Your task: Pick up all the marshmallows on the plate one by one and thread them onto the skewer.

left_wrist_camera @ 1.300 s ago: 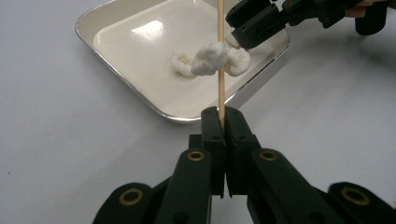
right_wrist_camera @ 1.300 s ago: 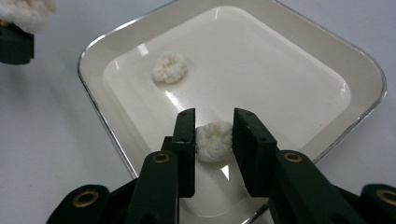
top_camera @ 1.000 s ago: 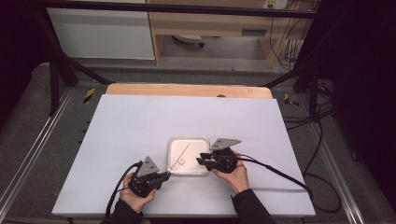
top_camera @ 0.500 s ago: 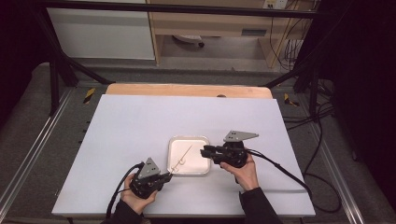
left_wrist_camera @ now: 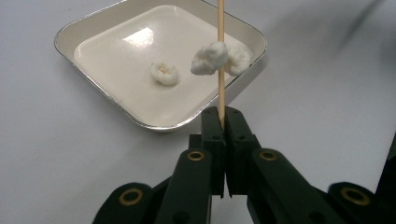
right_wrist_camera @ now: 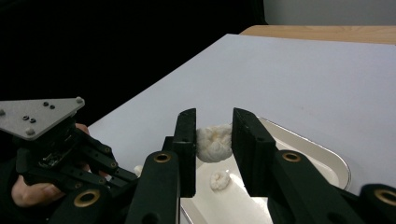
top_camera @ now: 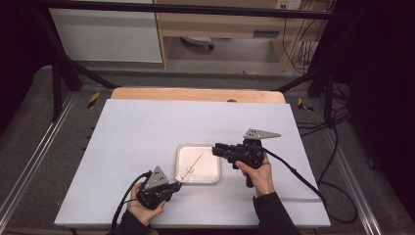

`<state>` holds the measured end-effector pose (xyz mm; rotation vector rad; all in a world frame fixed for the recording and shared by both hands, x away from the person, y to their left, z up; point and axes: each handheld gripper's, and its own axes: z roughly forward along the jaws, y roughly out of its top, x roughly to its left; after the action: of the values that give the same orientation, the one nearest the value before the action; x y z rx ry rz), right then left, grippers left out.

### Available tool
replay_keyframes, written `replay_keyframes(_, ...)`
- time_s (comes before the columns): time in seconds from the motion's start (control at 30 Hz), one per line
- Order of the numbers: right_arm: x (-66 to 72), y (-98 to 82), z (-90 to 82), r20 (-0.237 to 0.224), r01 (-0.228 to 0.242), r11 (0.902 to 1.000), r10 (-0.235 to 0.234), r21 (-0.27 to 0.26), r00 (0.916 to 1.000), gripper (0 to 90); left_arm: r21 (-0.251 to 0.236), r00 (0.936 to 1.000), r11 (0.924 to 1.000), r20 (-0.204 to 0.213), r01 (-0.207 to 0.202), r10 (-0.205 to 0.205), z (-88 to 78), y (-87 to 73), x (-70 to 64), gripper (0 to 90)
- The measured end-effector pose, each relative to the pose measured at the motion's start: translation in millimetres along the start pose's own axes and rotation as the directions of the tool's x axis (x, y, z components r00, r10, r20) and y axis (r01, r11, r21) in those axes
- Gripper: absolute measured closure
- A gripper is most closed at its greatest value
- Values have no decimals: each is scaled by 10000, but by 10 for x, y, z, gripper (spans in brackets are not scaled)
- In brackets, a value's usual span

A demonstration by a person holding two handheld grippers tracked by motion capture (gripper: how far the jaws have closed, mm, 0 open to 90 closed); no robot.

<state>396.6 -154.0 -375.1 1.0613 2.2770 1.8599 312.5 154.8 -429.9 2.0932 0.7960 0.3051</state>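
Note:
A thin wooden skewer [left_wrist_camera: 221,42] stands up out of my left gripper [left_wrist_camera: 223,116], which is shut on its lower end. Two white puffy pieces [left_wrist_camera: 210,58] are threaded on the skewer above the jaws. Beyond them lies a shallow white square tray [left_wrist_camera: 116,109] with one loose white piece [left_wrist_camera: 164,73] in it. My right gripper [right_wrist_camera: 214,122] is shut on another white puffy piece [right_wrist_camera: 214,142] and holds it above the tray [right_wrist_camera: 322,158]. In the high view the left gripper [top_camera: 178,185] is at the tray's near left corner and the right gripper [top_camera: 218,149] at its far right edge.
The tray [top_camera: 178,164] sits on a wide white tabletop [top_camera: 147,132] with a wooden strip [top_camera: 195,94] along the far edge. A cable [top_camera: 298,176] trails from the right gripper across the table. Metal frame rails [top_camera: 34,161] run along both sides.
The right gripper has lifted up and back from the tray with the white piece between its jaws. The left gripper and the skewer have stayed where they were.

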Motion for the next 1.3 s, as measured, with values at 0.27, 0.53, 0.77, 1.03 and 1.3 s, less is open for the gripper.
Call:
replay_keyframes(0.27,-18,-1,94,-459,-452,9990,450,-39,9979,716,-49,10000,10000,41,-48,48,1,5,-12,883)
replay_keyframes(0.53,-11,-22,174,-798,-728,9973,725,-17,9942,717,-89,9999,9999,84,-54,55,1,7,-19,883)
replay_keyframes(0.77,-14,-48,209,-864,-788,9969,787,15,9932,717,-90,9999,9999,117,-90,91,7,9,-27,883)
replay_keyframes(1.03,-8,-82,247,-994,-1009,9949,1008,40,9899,721,-87,9998,9999,137,-107,108,8,5,-27,884)
replay_keyframes(1.3,0,-125,290,-1198,-1176,9930,1182,126,9857,745,-32,9997,9998,178,-187,187,18,0,-29,884)
